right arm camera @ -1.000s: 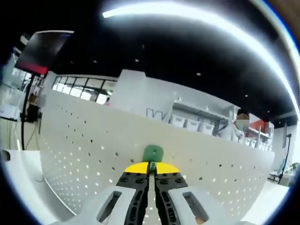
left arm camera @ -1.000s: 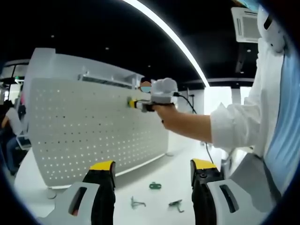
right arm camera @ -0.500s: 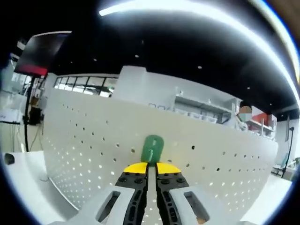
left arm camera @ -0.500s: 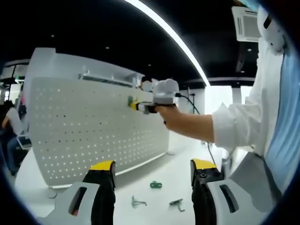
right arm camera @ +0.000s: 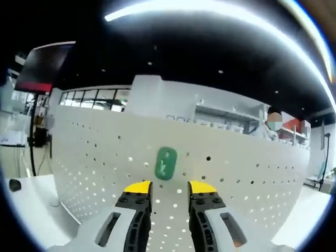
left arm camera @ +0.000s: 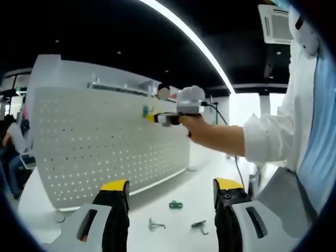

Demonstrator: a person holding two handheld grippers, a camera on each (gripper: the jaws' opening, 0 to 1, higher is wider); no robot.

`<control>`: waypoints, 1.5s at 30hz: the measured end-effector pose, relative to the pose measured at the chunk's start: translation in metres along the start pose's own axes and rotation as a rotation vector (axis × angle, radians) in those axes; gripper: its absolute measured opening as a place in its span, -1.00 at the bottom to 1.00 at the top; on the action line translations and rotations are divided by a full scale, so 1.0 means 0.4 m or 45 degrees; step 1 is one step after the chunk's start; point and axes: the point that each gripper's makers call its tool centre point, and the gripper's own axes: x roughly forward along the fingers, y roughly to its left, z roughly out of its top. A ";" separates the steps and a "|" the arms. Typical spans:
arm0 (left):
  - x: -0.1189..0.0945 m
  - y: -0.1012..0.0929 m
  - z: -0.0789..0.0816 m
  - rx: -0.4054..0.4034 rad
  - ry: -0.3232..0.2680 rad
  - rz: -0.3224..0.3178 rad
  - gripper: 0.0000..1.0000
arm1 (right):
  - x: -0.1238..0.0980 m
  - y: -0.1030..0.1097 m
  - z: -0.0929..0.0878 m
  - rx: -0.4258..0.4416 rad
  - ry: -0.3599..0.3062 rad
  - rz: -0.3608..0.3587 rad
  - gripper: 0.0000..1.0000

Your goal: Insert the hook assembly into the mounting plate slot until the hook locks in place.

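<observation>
A white perforated mounting plate stands upright on the table. A green hook piece sits on the plate's face, just beyond my right gripper, which is open and apart from it. In the left gripper view the same green piece shows high on the plate, with the right gripper just off it in a person's hand. My left gripper stands open low over the table with nothing between its fingers.
On the white table lie a green hook piece and two grey metal hooks. A person's white sleeve and body fill the right side. Another person sits at far left.
My right gripper has opened and let go of the green hook piece, which stays on the plate. The gripper has backed off slightly. The left gripper has not moved.
</observation>
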 end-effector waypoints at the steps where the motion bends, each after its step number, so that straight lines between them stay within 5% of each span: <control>1: 0.001 -0.001 -0.001 0.004 0.004 -0.001 0.32 | -0.001 -0.003 -0.003 0.006 0.005 0.003 -0.43; 12: 0.002 -0.002 -0.010 0.019 0.028 0.004 0.32 | -0.046 0.007 0.002 0.037 -0.002 0.063 -0.26; 31: 0.002 0.005 -0.021 0.041 0.054 0.024 0.30 | -0.136 0.032 -0.031 0.051 0.015 0.191 -0.27; 45: -0.001 0.013 -0.032 0.049 0.079 0.040 0.29 | -0.234 0.132 -0.108 -0.020 0.085 0.394 -0.28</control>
